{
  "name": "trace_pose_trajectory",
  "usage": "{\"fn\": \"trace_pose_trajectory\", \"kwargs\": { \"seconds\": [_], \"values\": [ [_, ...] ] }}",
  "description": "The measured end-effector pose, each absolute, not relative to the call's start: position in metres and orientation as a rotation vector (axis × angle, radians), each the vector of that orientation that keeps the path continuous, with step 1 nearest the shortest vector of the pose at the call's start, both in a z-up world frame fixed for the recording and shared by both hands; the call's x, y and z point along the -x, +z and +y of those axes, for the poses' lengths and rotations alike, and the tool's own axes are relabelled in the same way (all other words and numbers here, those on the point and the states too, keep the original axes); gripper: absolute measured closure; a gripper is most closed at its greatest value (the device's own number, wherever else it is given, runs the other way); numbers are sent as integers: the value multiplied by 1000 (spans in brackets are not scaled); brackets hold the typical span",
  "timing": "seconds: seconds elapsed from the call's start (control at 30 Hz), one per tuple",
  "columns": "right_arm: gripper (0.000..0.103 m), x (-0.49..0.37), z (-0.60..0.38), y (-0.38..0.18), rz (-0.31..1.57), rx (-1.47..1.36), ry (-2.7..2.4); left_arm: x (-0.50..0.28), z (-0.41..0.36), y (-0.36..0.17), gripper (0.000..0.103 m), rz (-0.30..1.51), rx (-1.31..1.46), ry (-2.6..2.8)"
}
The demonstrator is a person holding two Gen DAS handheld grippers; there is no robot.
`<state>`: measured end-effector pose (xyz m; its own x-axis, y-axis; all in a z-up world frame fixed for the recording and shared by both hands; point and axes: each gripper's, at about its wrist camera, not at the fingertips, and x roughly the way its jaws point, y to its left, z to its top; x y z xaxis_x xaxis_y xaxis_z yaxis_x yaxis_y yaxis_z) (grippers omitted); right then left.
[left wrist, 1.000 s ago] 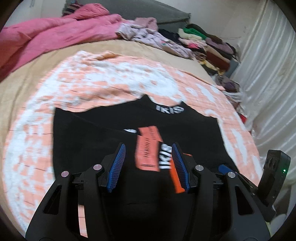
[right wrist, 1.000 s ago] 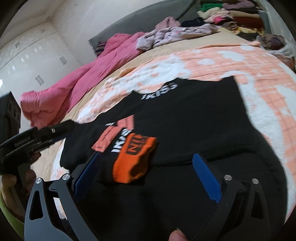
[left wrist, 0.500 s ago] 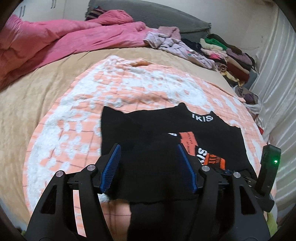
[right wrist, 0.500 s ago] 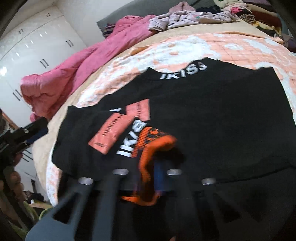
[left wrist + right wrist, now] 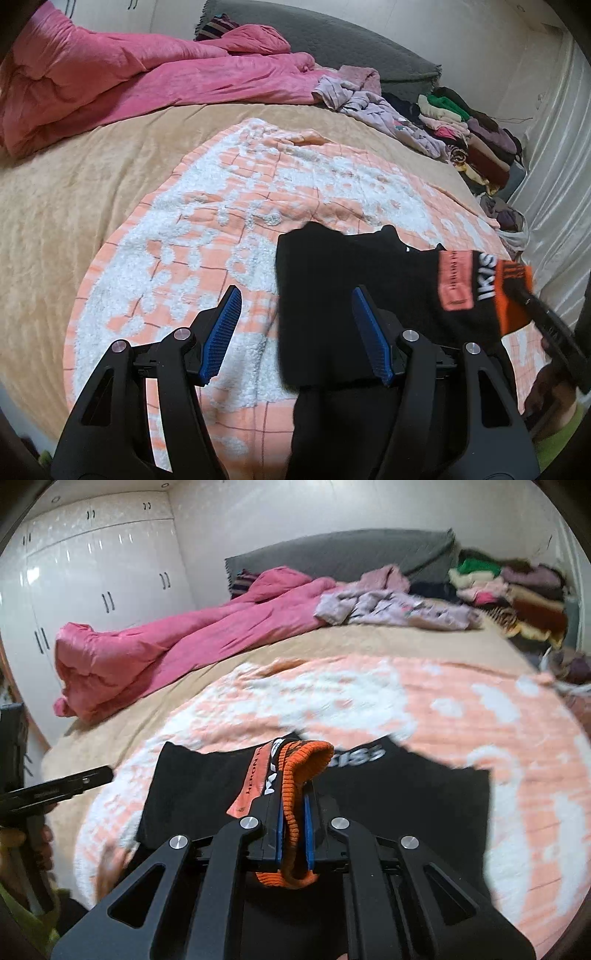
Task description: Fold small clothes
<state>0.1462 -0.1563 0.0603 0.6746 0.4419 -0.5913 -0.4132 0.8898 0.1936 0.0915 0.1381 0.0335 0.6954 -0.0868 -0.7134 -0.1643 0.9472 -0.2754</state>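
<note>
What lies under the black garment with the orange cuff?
The black garment lies on the orange-and-white checked fleece blanket, which lies over the tan bed cover. The blanket directly beneath it is hidden. The right tool clamps its orange ribbed cuff.

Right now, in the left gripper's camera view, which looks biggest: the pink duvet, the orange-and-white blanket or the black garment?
1. Orange-and-white blanket
2. Pink duvet
3. Black garment

The duvet lies farther off, so its true size may differ.

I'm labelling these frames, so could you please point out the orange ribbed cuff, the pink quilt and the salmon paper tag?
Orange ribbed cuff [image 5: 308,755]: right wrist view, top fold.
Crumpled pink quilt [image 5: 122,74]: left wrist view, middle.
Salmon paper tag [image 5: 455,280]: left wrist view, centre.
</note>
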Motion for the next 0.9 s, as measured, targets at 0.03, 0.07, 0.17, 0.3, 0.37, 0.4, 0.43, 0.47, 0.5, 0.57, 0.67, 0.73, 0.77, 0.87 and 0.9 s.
{"fn": "trace_pose_trajectory", "kwargs": {
  "seconds": [0.03, 0.07, 0.17, 0.3, 0.37, 0.4, 0.43, 0.47, 0.5, 0.57, 0.67, 0.73, 0.77, 0.87, 0.9],
  "values": [
    [96, -148, -161, 61, 672, -42, 465, -92, 138, 33, 49, 806, 334, 45],
    [96, -150, -167, 61, 666, -36, 440, -92, 138, 33, 49, 806, 336, 43],
    [96, -152, -187, 56, 671, -37, 390, -95, 134, 32, 49, 813, 326, 34],
    [96, -150, -206, 45, 691, -56, 346, -101, 121, 29, 49, 825, 299, 12],
    [96, -150, -211, 39, 705, -64, 332, -105, 112, 27, 49, 834, 279, 0],
    [96, -150, -212, 36, 712, -65, 326, -107, 107, 26, 49, 836, 268, -8],
    [96, -149, -213, 33, 716, -63, 322, -109, 101, 26, 49, 838, 253, -16],
    [96, -148, -214, 32, 719, -64, 318, -111, 95, 25, 49, 843, 239, -23],
    [96, -147, -214, 30, 724, -65, 315, -113, 92, 24, 49, 846, 231, -27],
    [96, -147, -217, 27, 730, -66, 310, -117, 83, 22, 49, 852, 211, -41],
    [96, -146, -217, 24, 734, -52, 297, -123, 73, 17, 49, 865, 183, -54],
    [96, -146, -217, 23, 736, -44, 289, -127, 66, 14, 49, 871, 162, -61],
    [96, -145, -218, 22, 737, -41, 283, -129, 63, 12, 49, 875, 151, -65],
    [96, -147, -219, 19, 742, -37, 275, -135, 55, 5, 49, 892, 128, -75],
    [96, -147, -219, 19, 744, -38, 273, -137, 53, 3, 49, 897, 123, -76]
  ]
}}
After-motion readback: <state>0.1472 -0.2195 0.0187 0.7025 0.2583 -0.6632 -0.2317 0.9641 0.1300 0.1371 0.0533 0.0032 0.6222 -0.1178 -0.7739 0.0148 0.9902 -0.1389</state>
